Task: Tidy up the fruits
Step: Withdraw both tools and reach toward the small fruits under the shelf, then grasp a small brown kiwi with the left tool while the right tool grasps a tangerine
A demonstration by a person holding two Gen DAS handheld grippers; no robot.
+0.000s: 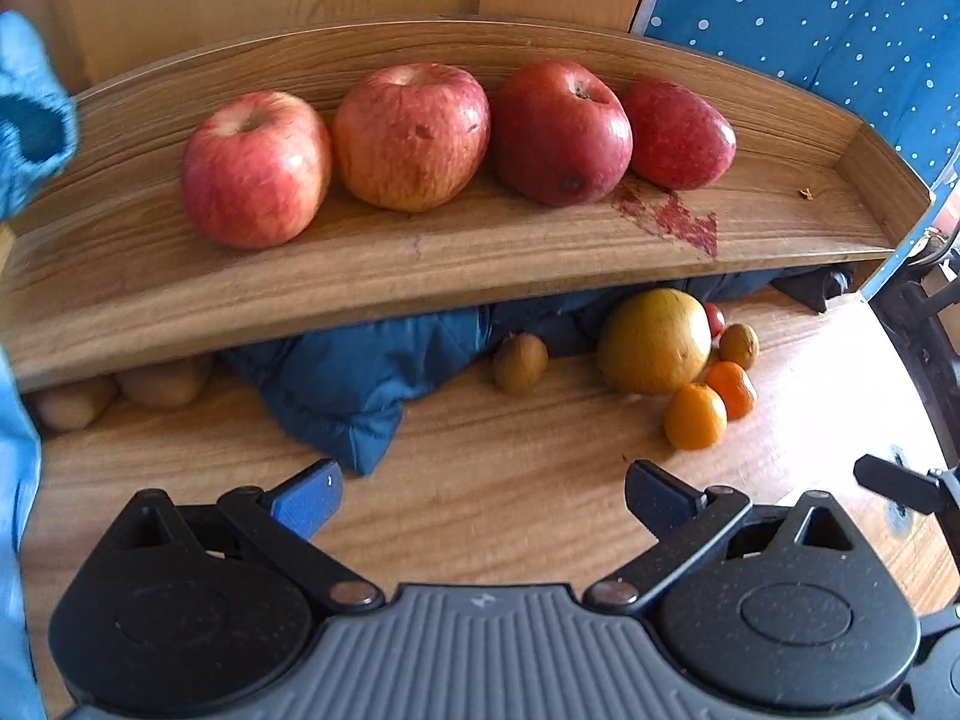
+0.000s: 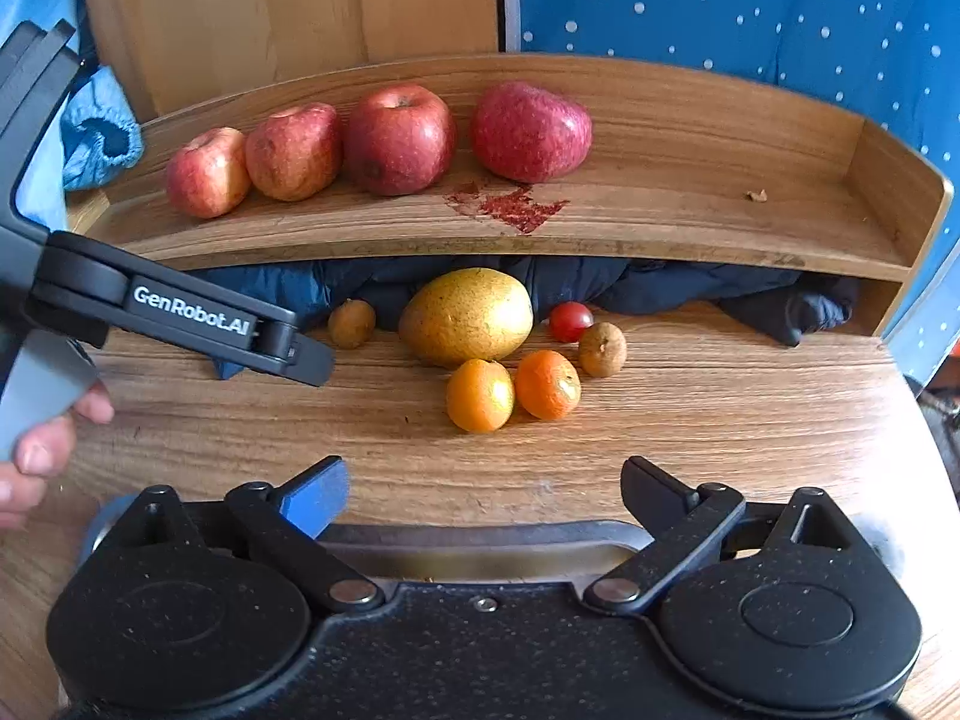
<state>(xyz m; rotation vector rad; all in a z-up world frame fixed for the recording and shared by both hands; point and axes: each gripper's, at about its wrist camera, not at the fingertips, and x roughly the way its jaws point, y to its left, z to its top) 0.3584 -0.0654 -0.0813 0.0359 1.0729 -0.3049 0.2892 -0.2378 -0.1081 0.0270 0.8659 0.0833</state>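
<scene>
We hold the right gripper (image 2: 485, 495) low in the frame over the wooden table (image 2: 690, 420), its jaws spread wide with nothing between them. The left gripper (image 1: 483, 498) is likewise parted and empty above the same tabletop; in the right wrist view it reaches in from the left edge, a hand (image 2: 36, 450) on its grey handle. Just beyond, at frame centre, two small oranges (image 2: 480, 395) sit touching, and behind them a large yellow-green fruit (image 2: 465, 315) rests with a cherry tomato (image 2: 570, 321) and a brown kiwi (image 2: 602, 349) to its right and a second kiwi (image 2: 351, 323) to its left. A dark blue padded cloth (image 2: 720, 288) lies bunched under the raised wooden shelf (image 2: 720, 222). On the shelf, four red apples (image 2: 398, 138) stand in a row left of centre, a red stain (image 2: 516, 207) before the rightmost.
</scene>
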